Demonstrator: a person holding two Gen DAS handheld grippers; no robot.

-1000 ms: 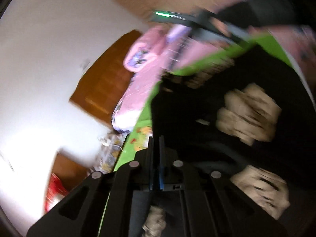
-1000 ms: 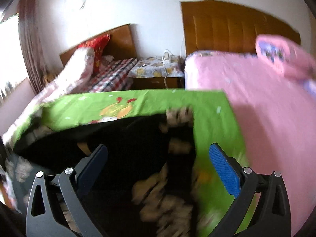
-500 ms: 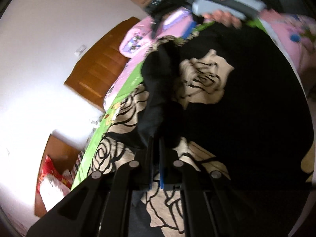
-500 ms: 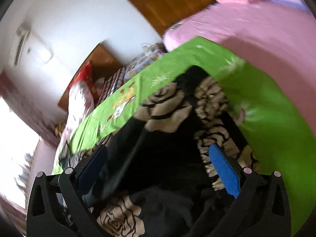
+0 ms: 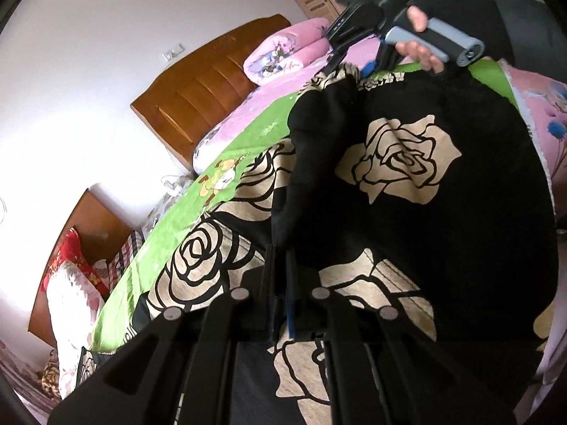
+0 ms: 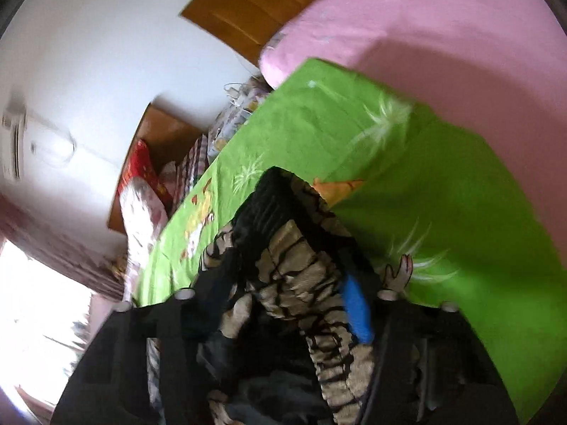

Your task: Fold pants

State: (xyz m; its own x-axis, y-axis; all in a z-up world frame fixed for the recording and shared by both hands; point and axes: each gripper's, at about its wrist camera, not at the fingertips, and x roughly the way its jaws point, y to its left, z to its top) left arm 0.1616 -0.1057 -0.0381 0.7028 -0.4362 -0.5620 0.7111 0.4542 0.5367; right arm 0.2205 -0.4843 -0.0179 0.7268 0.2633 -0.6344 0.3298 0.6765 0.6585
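Pants (image 5: pixel 418 184): black with beige roses, on green sheet (image 6: pixel 443 191) over the bed.
Left gripper (image 5: pixel 280 269): jaws pressed together, pinching pants fabric.
Right gripper (image 6: pixel 283 294): jaws just closing, gathered waistband between them.

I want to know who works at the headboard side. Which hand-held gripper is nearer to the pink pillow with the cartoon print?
Right. The right hand-held gripper is at the pants' far edge, close to the pink pillow. The left hand-held gripper pinches the fabric at the near end.
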